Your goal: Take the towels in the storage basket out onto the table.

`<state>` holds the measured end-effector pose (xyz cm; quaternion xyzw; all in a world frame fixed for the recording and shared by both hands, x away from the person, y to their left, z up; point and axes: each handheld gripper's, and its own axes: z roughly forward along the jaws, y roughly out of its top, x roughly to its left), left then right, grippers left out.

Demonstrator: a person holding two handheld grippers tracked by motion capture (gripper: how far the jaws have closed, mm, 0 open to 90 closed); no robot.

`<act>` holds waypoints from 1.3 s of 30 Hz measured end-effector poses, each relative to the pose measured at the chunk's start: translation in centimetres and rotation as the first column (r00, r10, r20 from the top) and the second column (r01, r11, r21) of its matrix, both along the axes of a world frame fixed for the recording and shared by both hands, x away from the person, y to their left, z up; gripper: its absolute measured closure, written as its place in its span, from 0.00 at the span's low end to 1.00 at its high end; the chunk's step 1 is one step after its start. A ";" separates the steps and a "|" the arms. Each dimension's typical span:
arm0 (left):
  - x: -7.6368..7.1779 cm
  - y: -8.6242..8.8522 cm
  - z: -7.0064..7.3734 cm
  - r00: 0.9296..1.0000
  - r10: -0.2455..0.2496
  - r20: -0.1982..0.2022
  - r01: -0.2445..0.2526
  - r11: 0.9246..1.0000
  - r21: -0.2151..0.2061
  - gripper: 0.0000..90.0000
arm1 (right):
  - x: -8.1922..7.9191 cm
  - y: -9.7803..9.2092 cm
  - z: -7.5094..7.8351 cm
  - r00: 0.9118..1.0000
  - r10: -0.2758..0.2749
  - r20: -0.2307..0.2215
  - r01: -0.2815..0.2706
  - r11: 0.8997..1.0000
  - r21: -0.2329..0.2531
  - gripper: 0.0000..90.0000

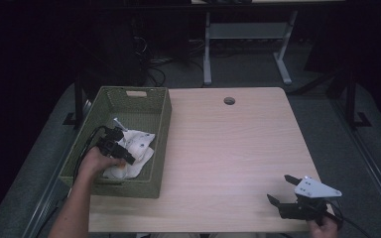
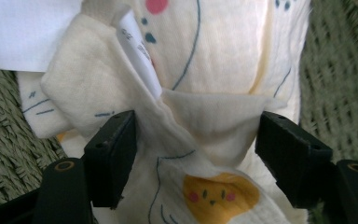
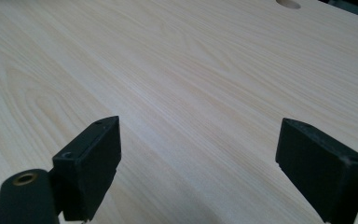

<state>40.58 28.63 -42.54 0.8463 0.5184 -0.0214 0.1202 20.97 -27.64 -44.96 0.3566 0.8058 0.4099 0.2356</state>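
A: Start big. What carries it all?

B: A pale wood tabletop [image 1: 228,148] with a round cable hole [image 1: 229,100] at about 12 o'clock. At 9 o'clock on it sits a green woven basket [image 1: 161,134], open on top, with a cut-out handle in its far wall.

A: And inside?

B: A cream cloth [image 1: 139,148] printed with little blue-lined figures and orange patches, lying crumpled in the near half of the basket. A white label [image 2: 140,56] sticks out of a fold.

A: The left hand-held gripper [image 1: 119,145]?

B: Down in the basket over the cloth. In the left gripper view its jaws stand apart with a raised fold of the fabric [image 2: 200,121] between them, not yet pinched.

A: How will that cloth behave?

B: I'd judge it light, thin and limp. It will sag and unfold when lifted, and a shallow bite could slip off. That bunched ridge between the jaws looks the best place to grip: several layers, not one loose edge.

A: The right hand-held gripper [image 1: 284,191]?

B: At 5 o'clock near the front edge, jaws wide apart over bare wood, holding nothing.
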 end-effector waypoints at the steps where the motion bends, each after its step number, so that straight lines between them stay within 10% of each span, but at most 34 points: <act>1: 0.0 -0.1 0.0 1.000 -0.007 -0.001 0.007 1.000 0.008 0.34 | 0.0 0.0 0.0 1.000 0.001 0.000 -0.001 1.000 -0.002 0.15; 13: 0.1 -1.9 -0.2 0.998 -0.052 0.019 0.048 0.983 0.178 0.49 | 0.0 0.0 0.1 1.000 0.008 0.007 -0.008 1.000 -0.001 0.15; 39: 0.2 -1.4 0.1 0.999 -0.030 0.040 0.023 0.985 0.170 0.82 | 0.2 0.3 -0.3 1.000 0.016 -0.008 -0.016 1.000 -0.017 0.15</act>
